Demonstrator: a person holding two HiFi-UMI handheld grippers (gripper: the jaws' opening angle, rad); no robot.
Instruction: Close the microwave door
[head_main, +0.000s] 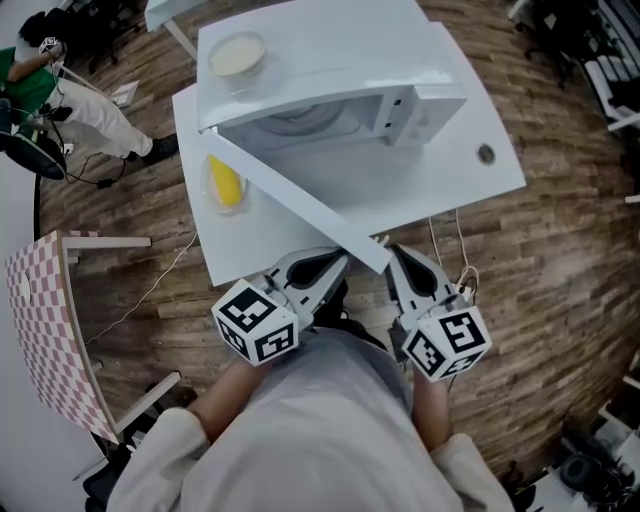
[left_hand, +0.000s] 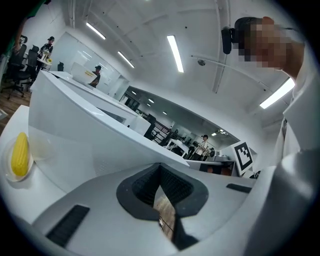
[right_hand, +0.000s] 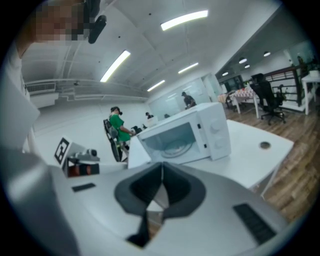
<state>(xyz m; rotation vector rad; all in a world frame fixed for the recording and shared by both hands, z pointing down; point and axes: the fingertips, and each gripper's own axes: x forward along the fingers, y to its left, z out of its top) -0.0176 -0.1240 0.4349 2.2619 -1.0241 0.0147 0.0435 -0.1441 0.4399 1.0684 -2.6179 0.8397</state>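
While left claw (left_hand: 160, 172) & right claw (right_hand: 161, 170) sit closed, empty, microwave (head_main: 330, 50) gapes open; corn (head_main: 228, 184) in dish (head_main: 209, 178).

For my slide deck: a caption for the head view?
Microwave, door open, on table; left gripper and right gripper, both shut, near the door.

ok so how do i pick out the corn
Start at the white table with the open microwave. Just left of the microwave, in a dish, lies the corn: the only yellow thing there.
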